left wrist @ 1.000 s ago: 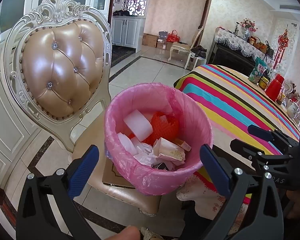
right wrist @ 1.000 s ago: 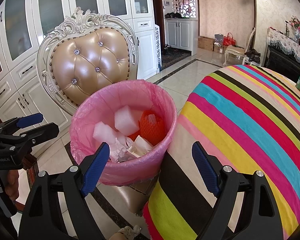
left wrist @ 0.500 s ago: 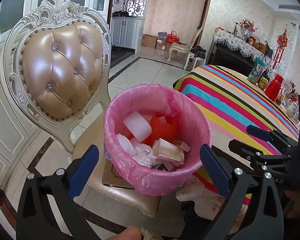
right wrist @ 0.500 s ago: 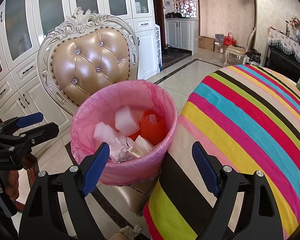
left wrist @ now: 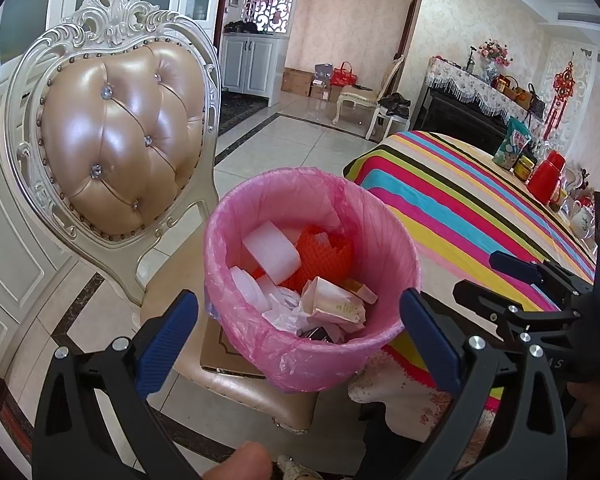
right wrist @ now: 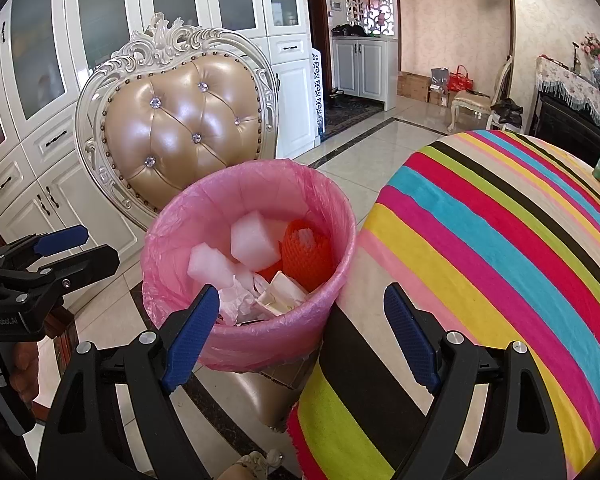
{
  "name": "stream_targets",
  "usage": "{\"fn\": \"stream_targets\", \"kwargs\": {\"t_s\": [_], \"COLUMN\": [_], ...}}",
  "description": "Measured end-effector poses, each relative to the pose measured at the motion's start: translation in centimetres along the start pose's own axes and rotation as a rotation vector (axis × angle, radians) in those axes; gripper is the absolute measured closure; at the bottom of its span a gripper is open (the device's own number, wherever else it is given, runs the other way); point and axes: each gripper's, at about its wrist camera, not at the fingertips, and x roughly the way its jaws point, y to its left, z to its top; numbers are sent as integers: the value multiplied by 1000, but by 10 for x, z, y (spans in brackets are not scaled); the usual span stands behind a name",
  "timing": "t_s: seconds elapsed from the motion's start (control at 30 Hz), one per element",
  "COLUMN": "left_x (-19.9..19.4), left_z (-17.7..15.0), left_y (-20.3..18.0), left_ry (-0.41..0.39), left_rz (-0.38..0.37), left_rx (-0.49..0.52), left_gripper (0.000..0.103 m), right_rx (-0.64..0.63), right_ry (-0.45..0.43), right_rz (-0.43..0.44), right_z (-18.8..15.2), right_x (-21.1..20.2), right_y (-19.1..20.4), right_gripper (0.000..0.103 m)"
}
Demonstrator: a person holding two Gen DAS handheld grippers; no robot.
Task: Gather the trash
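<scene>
Surveying from the widest down. Room: a pale sitting-dining room with white glazed cabinets [right wrist: 40, 60] along the wall, glossy tiled floor [left wrist: 300, 140] with dark inlay lines, and a lace-draped sideboard [left wrist: 480, 92] at the far side.

Bench [right wrist: 500, 240]: round, under a bright striped cloth; its near part is bare, while jars, a snack bag and a red flask [left wrist: 546, 176] cluster at the far edge. No loose rubbish visible on the stretch of cloth in view.

Chair [left wrist: 120, 140]: ornate, tufted tan back, pulled up just beside the bench. Its seat serves as a stand, probably so the bin's mouth sits near bench height for easy dropping.

Bin [left wrist: 312, 280]: lined with a pink bag, resting on a flat cardboard piece on the chair seat, rim touching or nearly touching the cloth edge. This holds the task's trash [left wrist: 320, 284]: white foam blocks, orange fruit netting, crumpled paper, small cartons. Roughly half full.

Left gripper [left wrist: 300, 336]: released, blue pads spread wide, empty, aimed at the bin from just in front of it.

Right gripper [right wrist: 296, 328]: likewise spread and empty, facing the bin's bench side.

Judgement: nothing is in hand; either collecting is finished or the next piece lies out of view.
</scene>
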Motion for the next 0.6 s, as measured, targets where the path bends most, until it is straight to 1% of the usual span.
{"fn": "stream_targets", "kwargs": {"t_s": [0.3, 0.6], "left_x": [-1, 0], "left_z": [0, 2], "left_y": [-5, -8], "left_ry": [-13, -8], "left_rz": [-7, -15], "left_rx": [18, 24], "left_gripper": [5, 5], "right_rx": [-3, -3], "right_ry": [1, 3], "right_rz": [0, -1], "right_z": [0, 1], "right_x": [0, 0], "right_y": [1, 0], "right_gripper": [23, 23]}}
